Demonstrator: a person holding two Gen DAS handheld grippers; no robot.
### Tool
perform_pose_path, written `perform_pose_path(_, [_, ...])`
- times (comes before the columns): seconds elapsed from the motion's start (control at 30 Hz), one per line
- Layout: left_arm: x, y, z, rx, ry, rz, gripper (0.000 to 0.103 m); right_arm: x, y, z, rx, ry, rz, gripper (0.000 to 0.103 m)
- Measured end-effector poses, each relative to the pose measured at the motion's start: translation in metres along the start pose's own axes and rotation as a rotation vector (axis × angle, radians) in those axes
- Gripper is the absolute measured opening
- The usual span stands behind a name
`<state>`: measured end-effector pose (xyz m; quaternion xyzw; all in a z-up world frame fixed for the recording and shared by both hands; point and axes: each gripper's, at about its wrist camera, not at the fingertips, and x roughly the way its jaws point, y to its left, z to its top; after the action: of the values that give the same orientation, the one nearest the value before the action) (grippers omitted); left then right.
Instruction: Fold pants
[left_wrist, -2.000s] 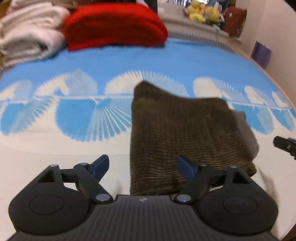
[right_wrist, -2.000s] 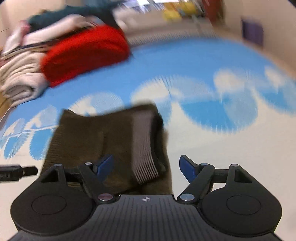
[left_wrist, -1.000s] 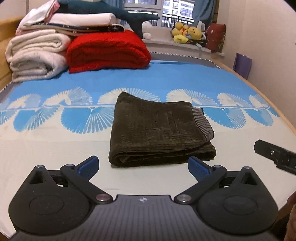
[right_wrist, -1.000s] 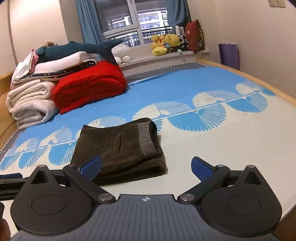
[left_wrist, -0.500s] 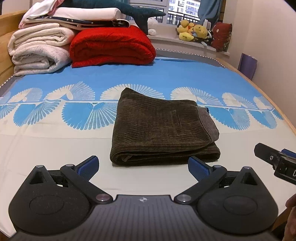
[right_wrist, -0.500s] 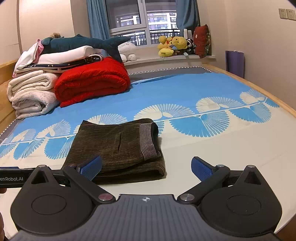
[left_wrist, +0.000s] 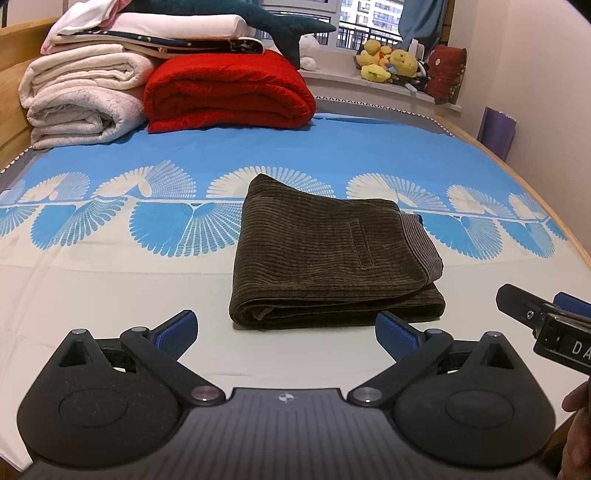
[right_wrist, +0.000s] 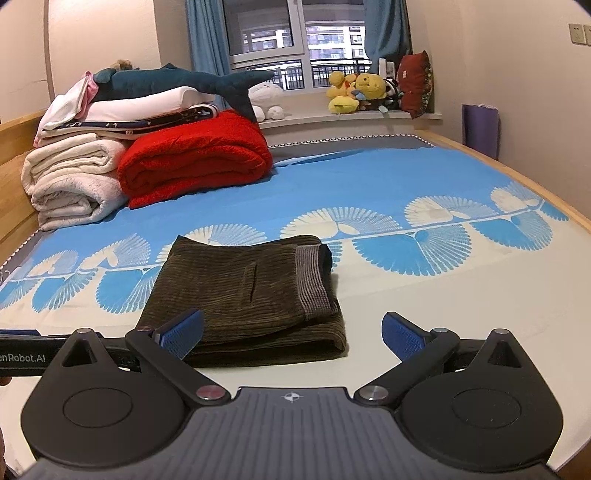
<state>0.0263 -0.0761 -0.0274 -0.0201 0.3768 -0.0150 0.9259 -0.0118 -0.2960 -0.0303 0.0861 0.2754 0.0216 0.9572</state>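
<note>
The dark olive corduroy pants (left_wrist: 328, 254) lie folded into a flat rectangle on the bed, waistband at the right side. They also show in the right wrist view (right_wrist: 243, 295). My left gripper (left_wrist: 284, 332) is open and empty, held above the bed's near edge, short of the pants. My right gripper (right_wrist: 291, 334) is open and empty, also short of the pants and to their right. The right gripper's fingers (left_wrist: 532, 314) show at the right edge of the left wrist view.
The bed sheet (left_wrist: 110, 280) is blue and cream with fan patterns. A red blanket (left_wrist: 225, 92) and white folded blankets (left_wrist: 81, 96) are stacked at the far left with a shark plush (right_wrist: 177, 81) on top. Stuffed toys (right_wrist: 358, 92) sit on the windowsill.
Both grippers have pulled back and up from the folded pants over the last two seconds. The pants lie still.
</note>
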Motion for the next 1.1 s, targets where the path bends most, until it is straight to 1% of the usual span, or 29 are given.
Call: perform_pose_path(1.1, [0.0022,-0.0060,-0.0007,0.018,0.001,-0.004,0.102,-0.0007,-0.0024,0.0010,0.003,0.000,0.002,0.102])
